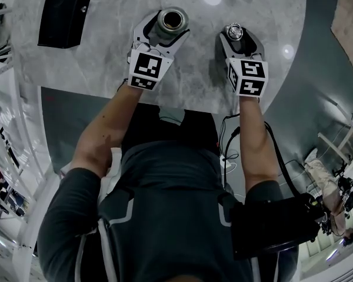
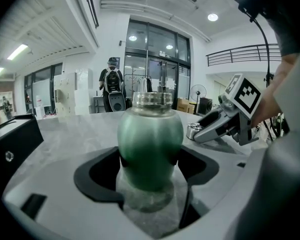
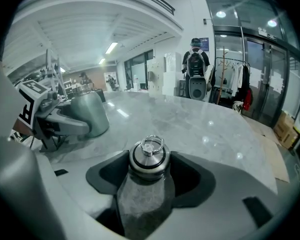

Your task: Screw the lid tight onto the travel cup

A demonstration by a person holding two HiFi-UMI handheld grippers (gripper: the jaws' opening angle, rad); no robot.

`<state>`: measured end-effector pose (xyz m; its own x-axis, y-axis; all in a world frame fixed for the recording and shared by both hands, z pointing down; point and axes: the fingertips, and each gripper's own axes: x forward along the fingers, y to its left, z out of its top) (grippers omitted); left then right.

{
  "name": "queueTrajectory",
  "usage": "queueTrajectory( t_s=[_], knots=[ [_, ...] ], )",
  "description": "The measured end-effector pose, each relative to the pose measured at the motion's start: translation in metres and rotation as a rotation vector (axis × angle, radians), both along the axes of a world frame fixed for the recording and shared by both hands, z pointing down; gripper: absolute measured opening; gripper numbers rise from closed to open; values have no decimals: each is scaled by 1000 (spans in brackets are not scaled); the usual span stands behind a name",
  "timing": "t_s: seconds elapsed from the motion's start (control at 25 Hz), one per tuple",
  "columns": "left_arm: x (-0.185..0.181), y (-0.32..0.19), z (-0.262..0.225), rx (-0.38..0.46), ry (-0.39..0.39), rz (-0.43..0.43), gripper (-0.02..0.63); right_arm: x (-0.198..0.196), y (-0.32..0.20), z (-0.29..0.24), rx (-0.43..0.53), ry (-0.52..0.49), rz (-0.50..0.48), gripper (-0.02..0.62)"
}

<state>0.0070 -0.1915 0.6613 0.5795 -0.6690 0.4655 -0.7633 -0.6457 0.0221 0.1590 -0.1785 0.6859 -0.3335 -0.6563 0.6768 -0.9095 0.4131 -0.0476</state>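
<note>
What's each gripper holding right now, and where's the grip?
Left gripper clamps the green cup by the sides of its body; right gripper grips the lid by its sides.

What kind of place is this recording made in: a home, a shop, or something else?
Probably an open office or lab hall, not a home. It has tall glass doors, an upper-floor railing and a large round marble-look table.

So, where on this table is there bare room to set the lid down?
Bare tabletop lies between the travel cup and the lid, and beyond both toward the far edge. Left is crowded: the black box sits beside the cup.
</note>
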Motion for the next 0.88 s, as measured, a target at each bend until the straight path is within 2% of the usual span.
queueTrajectory(
  t_s=[0.28, 0.56, 0.72, 0.88],
  knots=[
    [10, -8, -10, 46, 9, 53, 382, 1, 0, -4, 5, 4, -13, 276],
    [25, -19, -10, 34, 36, 110, 397, 2, -1, -3, -11, -12, -11, 276],
    [25, -21, -11, 32, 74, 109, 394, 2, -1, -3, -8, -9, -10, 275],
    [25, -20, -12, 31, 74, 115, 394, 2, -2, -3, -11, -9, -6, 275]
  ],
)
